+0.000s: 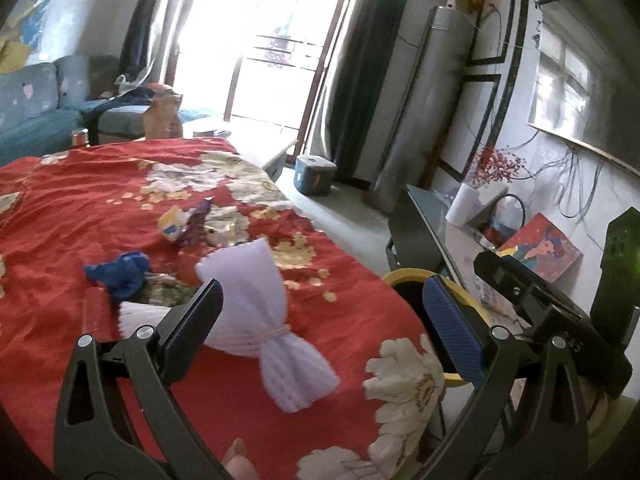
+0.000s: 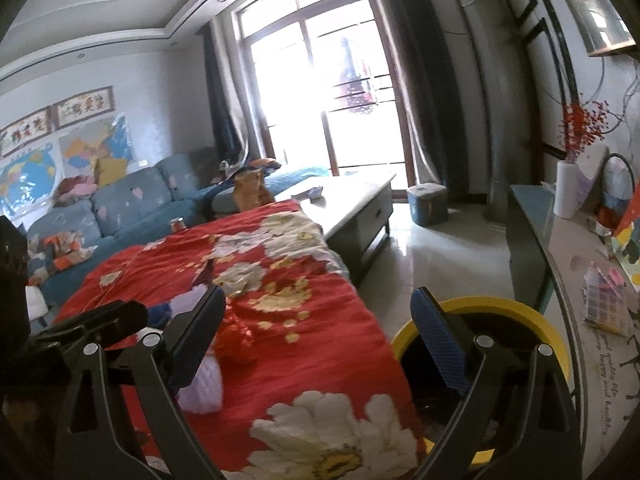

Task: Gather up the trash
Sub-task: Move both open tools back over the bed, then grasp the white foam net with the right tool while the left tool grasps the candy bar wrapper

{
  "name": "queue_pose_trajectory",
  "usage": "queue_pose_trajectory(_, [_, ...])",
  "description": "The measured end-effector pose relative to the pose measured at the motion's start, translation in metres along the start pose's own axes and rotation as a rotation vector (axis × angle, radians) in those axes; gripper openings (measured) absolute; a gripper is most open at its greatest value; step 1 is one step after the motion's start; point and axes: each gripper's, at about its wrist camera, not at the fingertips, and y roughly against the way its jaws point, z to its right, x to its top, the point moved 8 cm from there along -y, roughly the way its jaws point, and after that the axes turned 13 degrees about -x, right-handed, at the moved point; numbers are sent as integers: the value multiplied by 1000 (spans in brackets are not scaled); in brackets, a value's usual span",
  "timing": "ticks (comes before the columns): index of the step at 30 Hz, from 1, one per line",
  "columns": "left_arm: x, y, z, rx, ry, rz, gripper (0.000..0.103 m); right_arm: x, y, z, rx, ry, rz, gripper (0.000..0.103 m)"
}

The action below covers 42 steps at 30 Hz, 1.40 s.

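I am holding left claw [image 1: 322,326] wide, empty, over red cloth [image 1: 120,184]; white foam net [image 1: 256,312] lying between its fingers. Right claw [image 2: 320,342] gaping wide, empty. Yellow-rimmed bin [image 2: 516,312] sitting under right finger, contents too dark to tell.

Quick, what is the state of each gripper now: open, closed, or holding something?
Left gripper: open, holding nothing; white foam net lies between its fingers.
Right gripper: open, holding nothing.

two foam nets [image 1: 256,300], one yellow bin [image 2: 520,312]
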Motion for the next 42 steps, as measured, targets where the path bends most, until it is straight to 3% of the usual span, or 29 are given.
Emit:
queue_pose_trajectory(13, [-8, 31, -40, 65, 8, -9, 92, -15, -1, -52, 102, 75, -52, 91])
queue_pose_trajectory(24, [-21, 52, -68, 70, -42, -53, 92, -27, -10, -79, 139, 125, -97, 91])
queue_pose_trajectory(32, [-54, 52, -77, -8, -70, -183, 92, -43, -32, -90, 173, 144, -182, 91])
queue_pose_trajectory(38, [-80, 48, -69, -85, -91, -251, 81, -69, -55, -100, 193, 177, -299, 90])
queue_pose_trajectory(42, [-94, 45, -66, -131, -99, -298, 72, -81, -67, -105, 211, 183, -358, 83])
